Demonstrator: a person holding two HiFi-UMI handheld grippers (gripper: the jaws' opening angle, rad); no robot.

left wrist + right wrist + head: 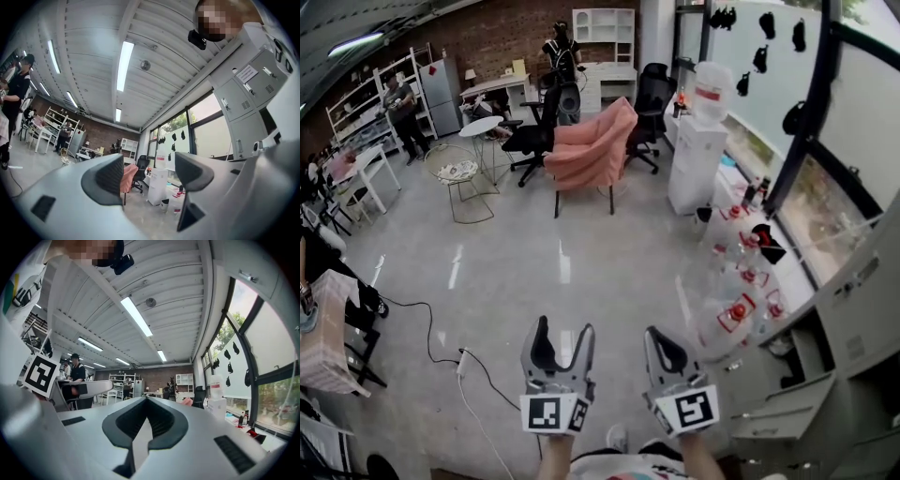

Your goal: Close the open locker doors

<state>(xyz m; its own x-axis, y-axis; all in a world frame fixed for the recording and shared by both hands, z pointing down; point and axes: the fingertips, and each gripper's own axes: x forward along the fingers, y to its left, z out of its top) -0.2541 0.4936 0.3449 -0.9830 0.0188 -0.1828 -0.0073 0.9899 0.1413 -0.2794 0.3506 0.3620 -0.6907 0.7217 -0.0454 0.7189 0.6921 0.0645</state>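
Here, left tool (562,328): it is hanging low in the head view with its jaws standing apart. In its own view (149,176) only the far room is showing between them.
Right tool (661,339): it is sitting just beside the left one, jaws pressed together and gripping nothing. Its own view (146,401) is showing the two pads meeting along a thin seam.
Lockers (862,291): the grey bank is standing at the far right edge of the head view, off to the right of both tools, and it is rising at the upper right of the left gripper view (248,89).
Open door (787,403): a grey leaf is sticking out from the lockers at the lower right, apart from the right tool.
Water bottles (736,314): a cluster with red caps is crowding the floor along the window wall, between the tools and the lockers.
Water dispenser (698,155): it is standing upright further along that wall.
Pink armchair (592,145): it is sitting mid-room, well ahead of the tools.
Office chair (652,94): the black chair is standing behind the armchair.
Cable (441,328): it is trailing across the floor to the left of the left tool, ending at a white power strip (461,364).
People (561,52): one is standing at the back wall and another is standing by the shelves at the left.
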